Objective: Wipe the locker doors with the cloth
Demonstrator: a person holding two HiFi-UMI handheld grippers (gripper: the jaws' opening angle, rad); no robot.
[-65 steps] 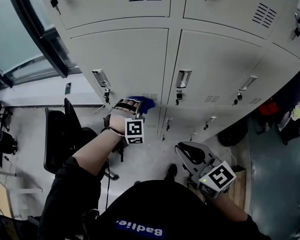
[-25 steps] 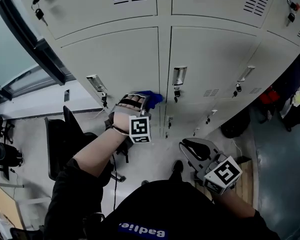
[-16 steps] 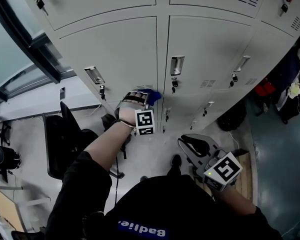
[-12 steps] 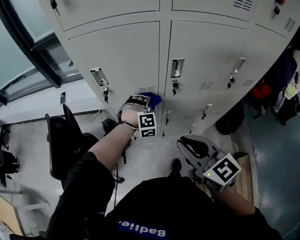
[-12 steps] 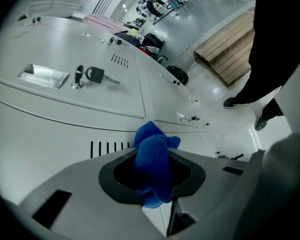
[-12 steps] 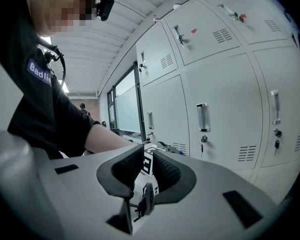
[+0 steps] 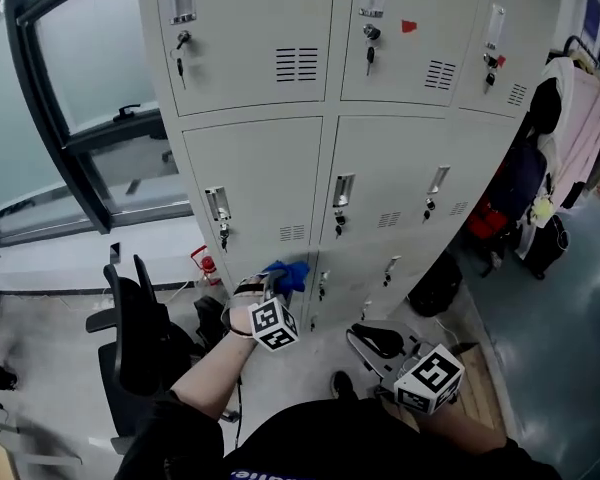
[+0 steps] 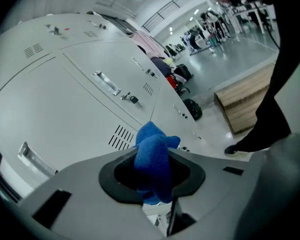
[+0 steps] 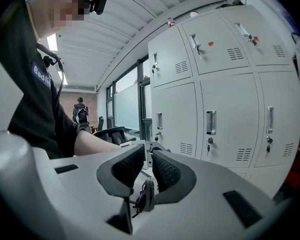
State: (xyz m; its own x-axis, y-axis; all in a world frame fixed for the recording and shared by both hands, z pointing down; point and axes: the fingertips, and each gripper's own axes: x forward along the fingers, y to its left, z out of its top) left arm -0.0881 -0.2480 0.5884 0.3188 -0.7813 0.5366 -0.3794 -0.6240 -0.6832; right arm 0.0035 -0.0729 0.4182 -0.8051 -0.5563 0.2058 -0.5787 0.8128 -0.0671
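Lockers (image 7: 330,168): grey metal bank fills upper centre of head view. 3 doors across in top row, 3 in middle row, plus a lower row partly cut off behind the hands. Each full door has 1 recessed handle, 1 lock w/ key and 1 louvre vent. 1 red mark (image 7: 408,26) on the top-middle door.

L gripper (image 7: 277,284) sits at lower centre of frame, jaws clamped on 1 blue cloth (image 7: 285,271). Cloth bunches out past the jaw tips, by the seam btwn middle and lower rows, just below the vent (image 7: 292,233) of the middle-left door. Can't tell whether the cloth touches the metal.

R gripper (image 7: 370,340) is low, right of centre, well apart from the lockers. Its jaws are pressed nearly together w/ nothing btwn them.

1 black office chair (image 7: 140,328) at lower left. 1 dark-framed window (image 7: 80,88) at upper left. Garments (image 7: 580,118), pink and dark, hang at right edge.
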